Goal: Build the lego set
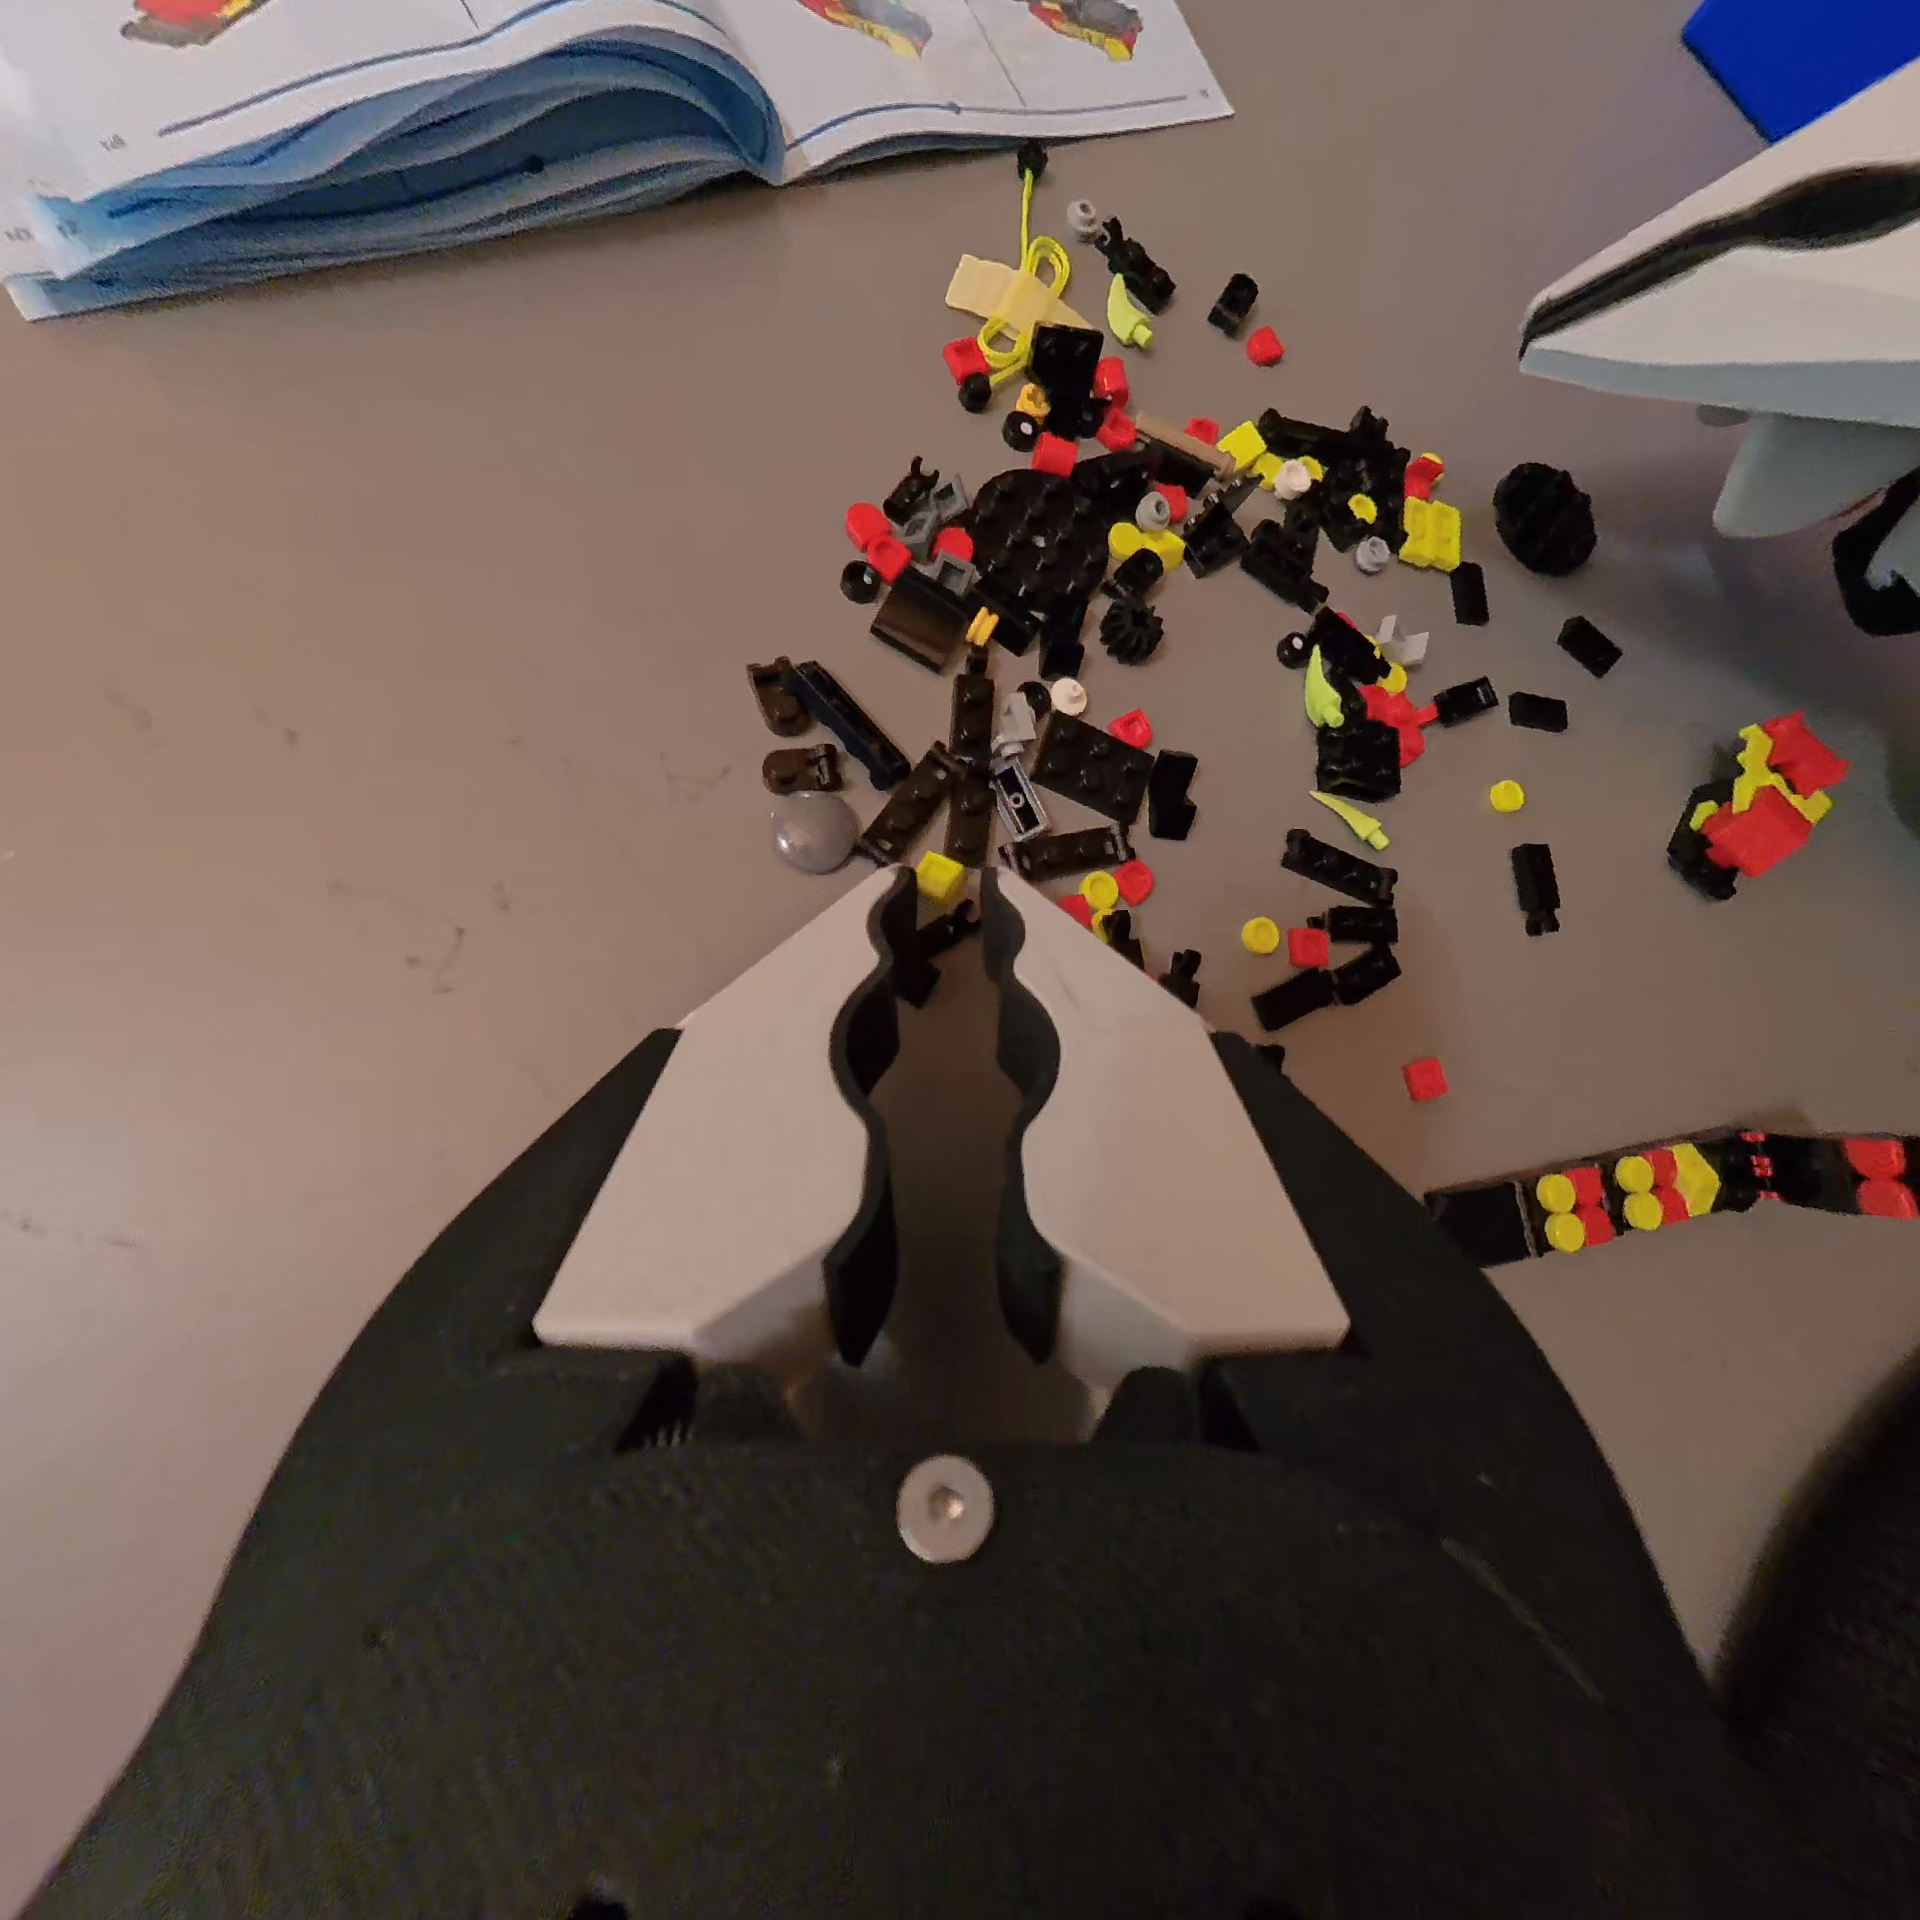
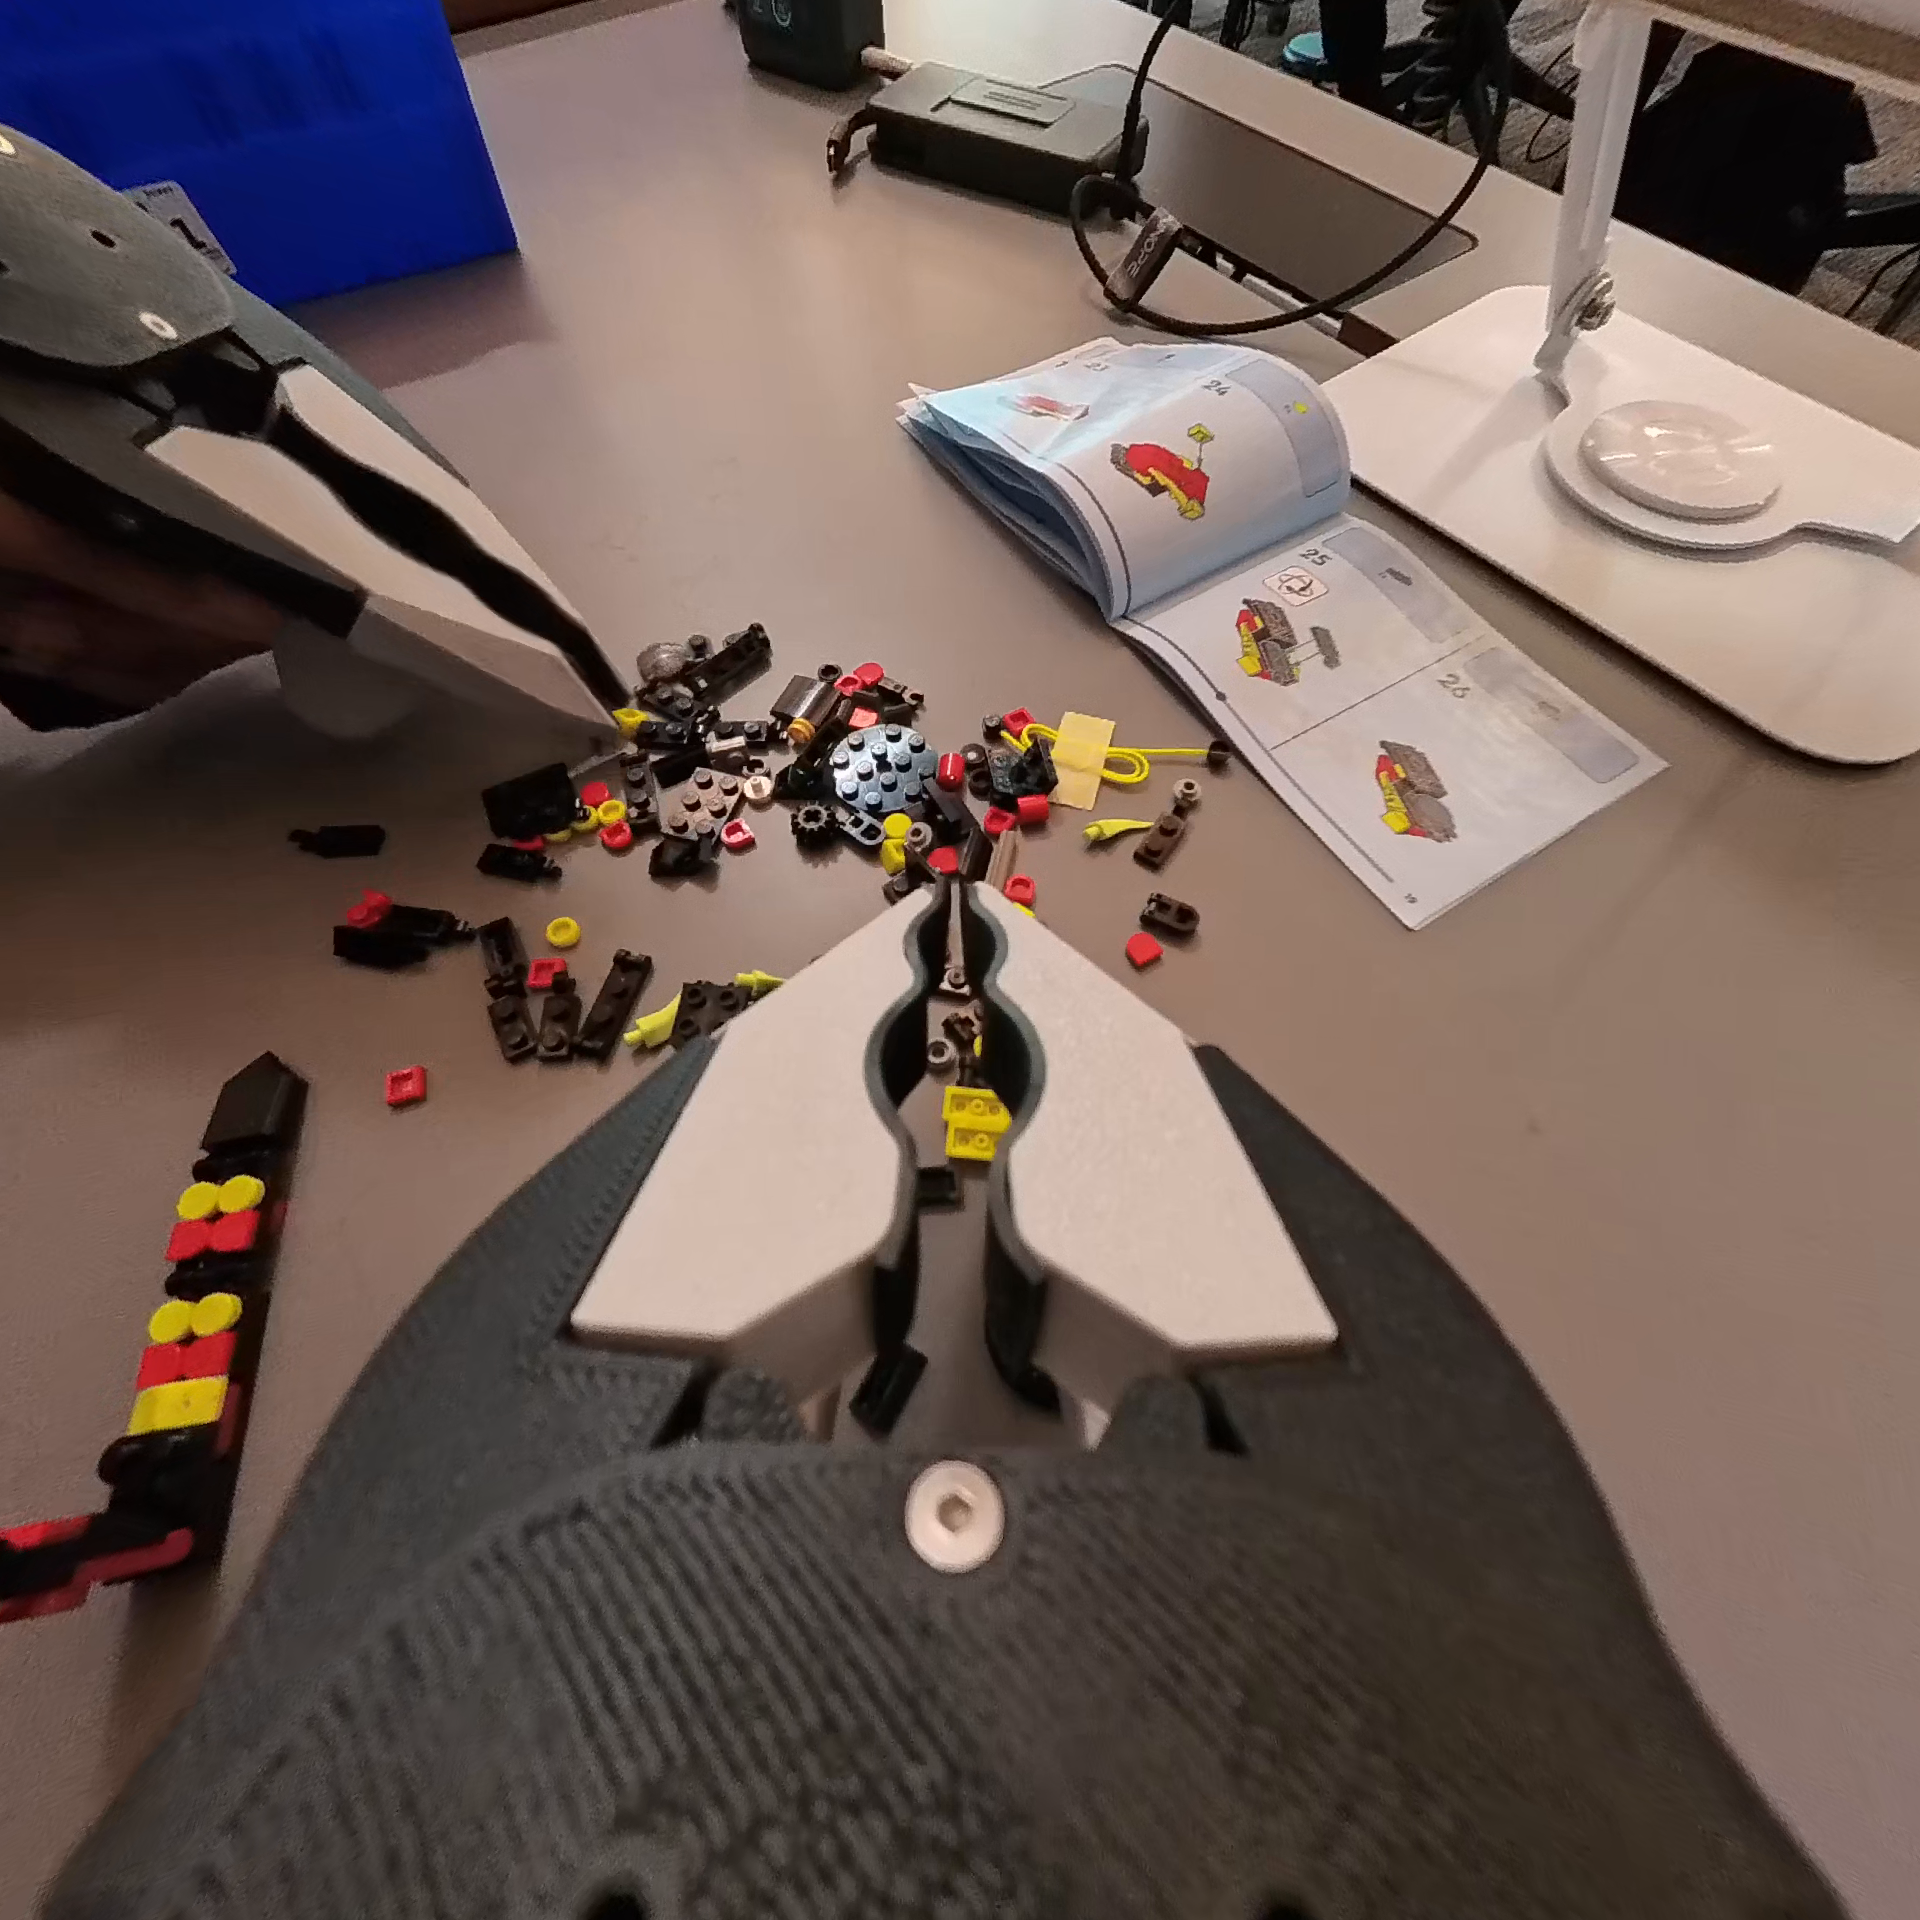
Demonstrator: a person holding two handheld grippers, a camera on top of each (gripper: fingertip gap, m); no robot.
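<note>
Loose Lego pieces (image 1: pixel 1143 582), black, red and yellow, lie in a pile on the grey table (image 1: pixel 364 675); the pile also shows in the right wrist view (image 2: pixel 790 779). My left gripper (image 1: pixel 945 883) has its tips down at the pile's near edge. Its jaws stand a narrow gap apart, with a small yellow brick (image 1: pixel 940 876) and a black piece between them; I cannot tell if they pinch either. It also shows in the right wrist view (image 2: pixel 615 717). My right gripper (image 2: pixel 956 896) hangs over the pile's other side, shut, with nothing seen held. It shows at the upper right of the left wrist view (image 1: pixel 1532 332).
A long black strip build with yellow and red pieces (image 2: pixel 197 1309) lies beside the pile. A small red, yellow and black sub-build (image 1: pixel 1756 821) sits to the right. The open instruction booklet (image 2: pixel 1247 582), a white lamp base (image 2: pixel 1662 520), a blue bin (image 2: pixel 260 125) and a black adapter with cables (image 2: pixel 987 114) ring the pile. My hands' fingertips stand some 15 centimeters from each other. Measured from the fingertips, the white lamp base (image 2: pixel 1662 520) is 30 centimeters or so from the right gripper and 35 centimeters from the left.
</note>
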